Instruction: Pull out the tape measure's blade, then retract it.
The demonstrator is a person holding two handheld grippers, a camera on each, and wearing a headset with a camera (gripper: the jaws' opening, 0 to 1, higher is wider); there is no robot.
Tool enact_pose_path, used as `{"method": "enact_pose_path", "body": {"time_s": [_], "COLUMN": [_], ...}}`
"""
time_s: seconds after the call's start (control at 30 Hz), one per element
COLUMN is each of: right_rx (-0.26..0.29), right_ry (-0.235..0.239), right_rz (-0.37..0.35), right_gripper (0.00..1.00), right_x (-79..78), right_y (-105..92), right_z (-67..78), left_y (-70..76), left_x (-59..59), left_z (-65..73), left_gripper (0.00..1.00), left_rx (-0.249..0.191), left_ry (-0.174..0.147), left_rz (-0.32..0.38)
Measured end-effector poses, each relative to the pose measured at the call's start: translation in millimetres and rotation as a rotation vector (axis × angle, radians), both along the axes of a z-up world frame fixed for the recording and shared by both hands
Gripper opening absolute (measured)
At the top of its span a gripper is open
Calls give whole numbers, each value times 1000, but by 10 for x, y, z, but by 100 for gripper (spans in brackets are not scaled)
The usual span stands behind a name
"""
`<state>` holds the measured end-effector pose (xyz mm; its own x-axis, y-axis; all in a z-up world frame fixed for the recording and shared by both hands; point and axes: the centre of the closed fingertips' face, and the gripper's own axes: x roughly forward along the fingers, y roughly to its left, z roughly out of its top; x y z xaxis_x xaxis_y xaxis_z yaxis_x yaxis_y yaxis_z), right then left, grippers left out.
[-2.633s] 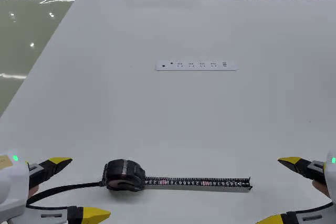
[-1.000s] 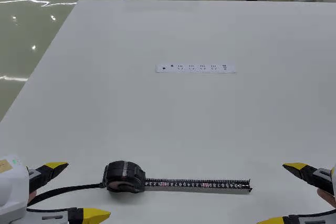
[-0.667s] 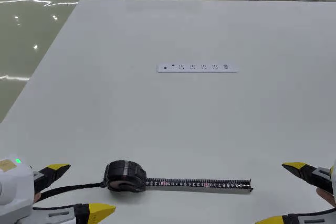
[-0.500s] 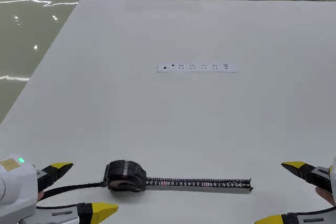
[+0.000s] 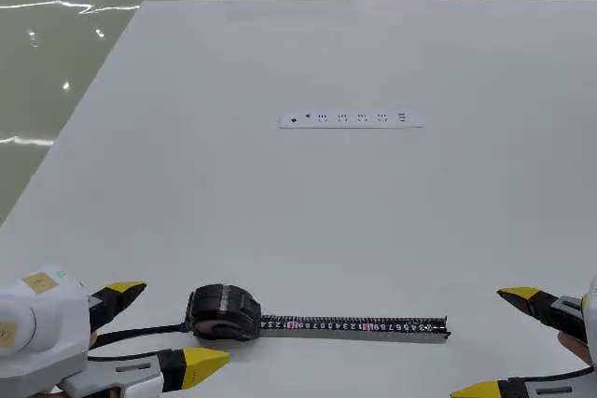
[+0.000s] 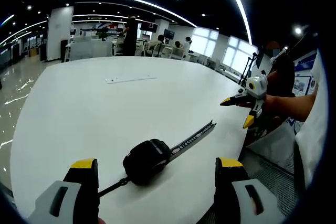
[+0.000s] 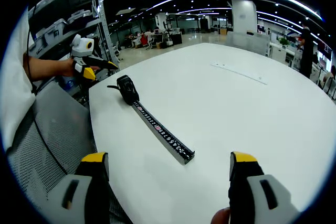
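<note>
Your left gripper [image 5: 182, 323] sat wide open at lower left, holding nothing, just beside the tape [image 5: 222, 312]. Its blade [image 5: 354, 326] lay stretched rightward along the bottom. Your right gripper [image 5: 480, 342] gaped empty at lower right.

One tape measure [image 5: 222, 312], one power strip [image 5: 350, 120], two grippers [image 5: 182, 323] [image 5: 478, 342].

The only marking to be made out is the row of small scale digits and tick marks printed along the tape measure's blade [image 5: 354, 326], which lies along the near edge of the tabletop [image 5: 308, 221], its single figures too small to read surely.
</note>
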<state>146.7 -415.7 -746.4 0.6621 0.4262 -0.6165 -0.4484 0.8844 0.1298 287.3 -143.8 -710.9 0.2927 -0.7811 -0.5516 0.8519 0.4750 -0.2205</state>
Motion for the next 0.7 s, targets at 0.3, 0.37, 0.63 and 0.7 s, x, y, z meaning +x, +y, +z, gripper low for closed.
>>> {"method": "enact_pose_path", "body": {"time_s": [0.3,0.37,0.63,0.7], "right_rx": [1,1,11,13], "right_ry": [-8,-11,-16,-19], "right_rz": [1,2,5,5], "right_gripper": [96,96,96,96], "right_x": [28,28,53,65], "right_y": [-13,-16,4,3], "right_z": [13,16,27,28], "left_y": [-178,-197,-238,-241], "left_x": [11,20,85,101], "left_z": [-29,-44,-132,-174], "left_gripper": [89,89,90,90], "left_rx": [5,12,23,38], "left_ry": [31,35,71,77], "left_rz": [13,18,79,98]}}
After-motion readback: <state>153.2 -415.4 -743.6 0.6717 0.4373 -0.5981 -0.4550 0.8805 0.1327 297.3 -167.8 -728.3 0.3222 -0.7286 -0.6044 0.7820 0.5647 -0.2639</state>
